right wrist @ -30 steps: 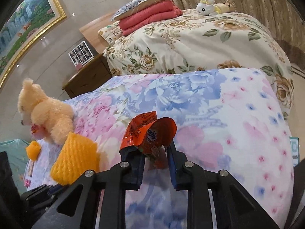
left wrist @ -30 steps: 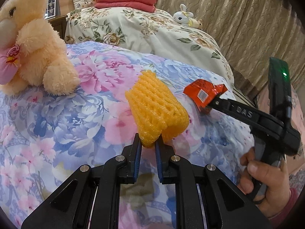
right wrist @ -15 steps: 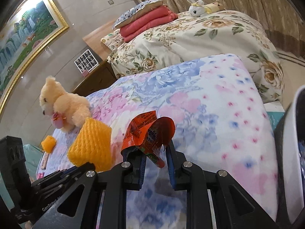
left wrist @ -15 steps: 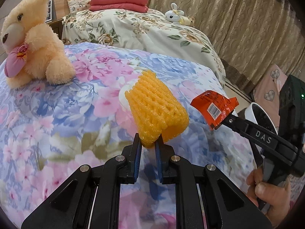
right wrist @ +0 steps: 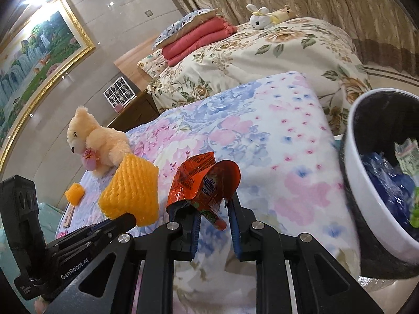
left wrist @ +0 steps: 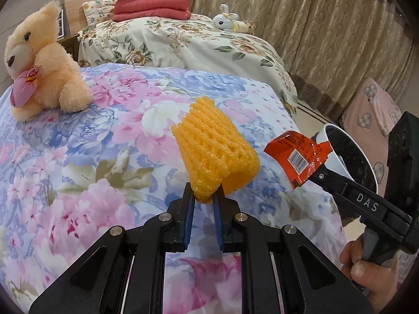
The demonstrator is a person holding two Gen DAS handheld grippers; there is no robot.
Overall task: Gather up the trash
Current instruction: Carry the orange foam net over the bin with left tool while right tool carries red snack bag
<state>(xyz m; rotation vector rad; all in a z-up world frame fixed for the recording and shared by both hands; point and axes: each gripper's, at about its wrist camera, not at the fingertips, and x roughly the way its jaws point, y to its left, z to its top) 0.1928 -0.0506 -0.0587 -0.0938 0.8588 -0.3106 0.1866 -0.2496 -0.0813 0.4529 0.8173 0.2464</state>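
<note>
Soft, even indoor light fills both views, with no hard shadows on the floral bed (left wrist: 110,141). In the right wrist view, ceiling lights flare white above the framed painting (right wrist: 39,60), glaring on its gilt frame. Fisheye bending curves the curtains (left wrist: 327,26); corners go black. The white bin (right wrist: 366,183) smears slightly.

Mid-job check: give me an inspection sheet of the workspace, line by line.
Surface: floral quilt on the near bed.
Job's things: yellow foam fruit net and orange snack wrapper, both held; white trash bin holding trash.
Clutter: small yellow foam piece left on the quilt.
Grippers: left gripper shut on the net; right gripper shut on the wrapper.
Cables: nothing seen.
Surroundings: teddy bear, second bed, curtains.
</note>
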